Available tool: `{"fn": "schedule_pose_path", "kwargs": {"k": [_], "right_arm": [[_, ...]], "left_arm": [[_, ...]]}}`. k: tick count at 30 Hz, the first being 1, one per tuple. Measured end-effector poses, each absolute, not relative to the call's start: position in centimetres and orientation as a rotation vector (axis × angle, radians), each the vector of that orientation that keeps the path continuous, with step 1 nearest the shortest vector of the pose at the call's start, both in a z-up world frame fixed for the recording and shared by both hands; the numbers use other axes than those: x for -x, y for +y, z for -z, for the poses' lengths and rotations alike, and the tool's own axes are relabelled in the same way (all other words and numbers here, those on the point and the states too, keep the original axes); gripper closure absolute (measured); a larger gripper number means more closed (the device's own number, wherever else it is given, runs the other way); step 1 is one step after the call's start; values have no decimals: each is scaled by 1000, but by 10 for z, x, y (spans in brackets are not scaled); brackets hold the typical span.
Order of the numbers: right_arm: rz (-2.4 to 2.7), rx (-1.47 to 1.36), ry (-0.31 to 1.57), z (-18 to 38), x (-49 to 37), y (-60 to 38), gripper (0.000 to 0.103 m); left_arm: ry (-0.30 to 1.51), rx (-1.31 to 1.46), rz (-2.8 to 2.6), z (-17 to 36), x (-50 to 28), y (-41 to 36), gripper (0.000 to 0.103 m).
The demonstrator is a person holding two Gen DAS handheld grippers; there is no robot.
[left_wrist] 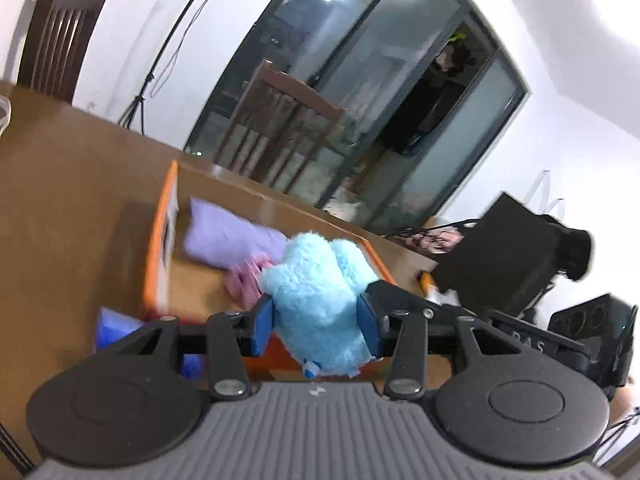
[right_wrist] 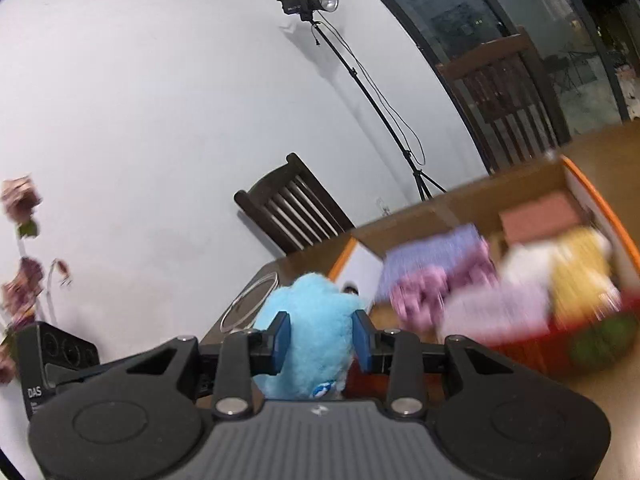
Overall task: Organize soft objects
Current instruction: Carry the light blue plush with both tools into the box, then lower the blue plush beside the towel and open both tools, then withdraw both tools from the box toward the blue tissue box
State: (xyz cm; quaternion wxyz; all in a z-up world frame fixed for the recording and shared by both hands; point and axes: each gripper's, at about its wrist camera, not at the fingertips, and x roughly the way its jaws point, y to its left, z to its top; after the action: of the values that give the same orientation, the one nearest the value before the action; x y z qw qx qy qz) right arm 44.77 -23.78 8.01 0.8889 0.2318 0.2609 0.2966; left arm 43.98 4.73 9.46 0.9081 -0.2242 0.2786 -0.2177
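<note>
Two tongs [left_wrist: 316,330] [right_wrist: 320,344] clamping blue plush [left_wrist: 316,280], cardboard box [left_wrist: 160,248] beyond

box contents [right_wrist: 520,280]: smeared by motion blur, kinds unclear
blue plush [left_wrist: 320,300]: lower end hidden behind gripper body
flowers [right_wrist: 20,240]: cut by left edge

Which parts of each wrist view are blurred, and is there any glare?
Left wrist view: fluffy light-blue plush toy fairly sharp, orange-edged cardboard box smeared, ceiling-light reflections glare in the dark-framed glass door. Right wrist view: box contents heavily motion-blurred, black studio lamp crisp.
</note>
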Motion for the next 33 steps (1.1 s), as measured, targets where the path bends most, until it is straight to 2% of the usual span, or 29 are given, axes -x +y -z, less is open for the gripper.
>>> {"fn": "schedule_pose_path", "kwargs": {"k": [8, 10, 17, 21, 24, 26, 28, 29, 30, 31, 33], "right_arm": [[-553, -423, 718, -42, -542, -201, 72], [-547, -395, 757, -31, -549, -194, 72], [-550, -227, 776, -20, -545, -168, 72], [-549, -238, 770, -27, -541, -174, 71], [-531, -222, 708, -48, -526, -185, 69], [-514, -191, 660, -66, -510, -196, 61], [-480, -149, 607, -85, -489, -210, 55], [-461, -126, 575, -94, -477, -217, 54], [-437, -104, 541, -104, -463, -224, 49], [-414, -88, 508, -112, -450, -231, 41], [-372, -62, 446, -126, -423, -245, 30]], "left_arm": [[701, 253, 387, -75, -497, 41, 58], [676, 242, 417, -72, -493, 44, 54], [627, 215, 366, -74, -484, 57, 54], [609, 209, 327, -82, -474, 60, 53], [556, 181, 302, -94, -455, 69, 44], [504, 142, 288, -104, -437, 70, 27], [447, 99, 274, -114, -415, 71, 15], [423, 81, 271, -119, -404, 70, 12], [394, 64, 267, -124, -392, 70, 10], [370, 55, 260, -128, -381, 70, 2], [327, 53, 231, -134, -361, 71, 0]]}}
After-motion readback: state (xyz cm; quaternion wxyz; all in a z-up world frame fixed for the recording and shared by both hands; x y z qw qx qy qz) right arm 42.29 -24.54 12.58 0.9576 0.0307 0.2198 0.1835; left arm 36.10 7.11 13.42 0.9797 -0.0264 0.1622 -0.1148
